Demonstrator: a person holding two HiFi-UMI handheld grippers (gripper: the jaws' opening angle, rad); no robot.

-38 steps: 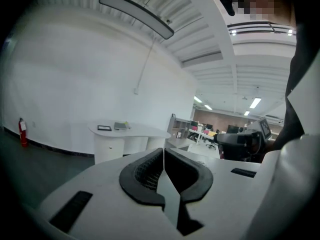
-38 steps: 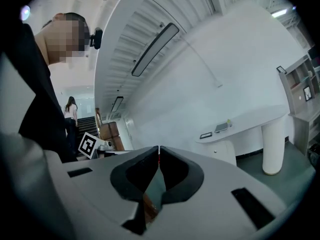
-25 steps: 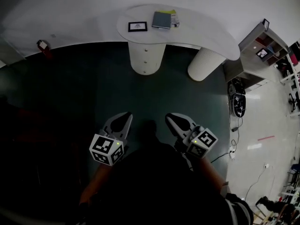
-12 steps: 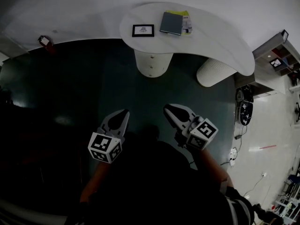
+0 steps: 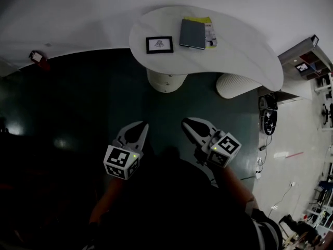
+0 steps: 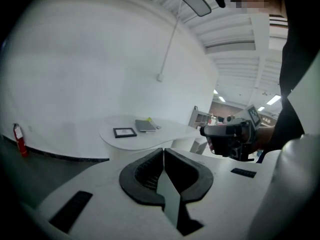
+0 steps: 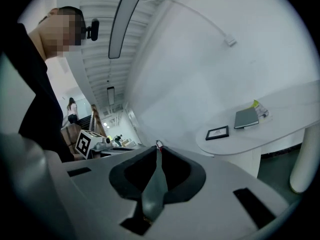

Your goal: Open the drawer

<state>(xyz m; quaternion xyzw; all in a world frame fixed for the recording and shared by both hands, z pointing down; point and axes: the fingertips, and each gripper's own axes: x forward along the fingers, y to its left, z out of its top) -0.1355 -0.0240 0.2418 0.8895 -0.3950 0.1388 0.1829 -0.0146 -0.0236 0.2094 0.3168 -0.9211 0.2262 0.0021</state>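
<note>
A white curved table point(image 5: 244, 46) stands ahead on a round white pedestal point(image 5: 165, 81) whose drawer fronts are mostly hidden under the tabletop. On the table lie a black picture frame point(image 5: 159, 44), a grey notebook point(image 5: 193, 34) and a yellow-edged leaflet point(image 5: 209, 29). My left gripper point(image 5: 137, 130) and right gripper point(image 5: 188, 125) hover side by side over the dark floor, well short of the pedestal. Both are shut with nothing in them. The left gripper point(image 6: 163, 151) points at the table point(image 6: 165, 132). The right gripper point(image 7: 158, 149) points left of the table point(image 7: 280, 124).
A second, ribbed white pedestal point(image 5: 240, 85) holds up the table's right end. A red fire extinguisher point(image 5: 37, 58) stands at the wall on the left. A shelf unit point(image 5: 304, 61) and cables with a dark device point(image 5: 266, 111) lie to the right on light floor.
The view has moved nearer the table, so the tabletop now covers more of the drawer pedestal. Both grippers keep about the same place and stay shut.
</note>
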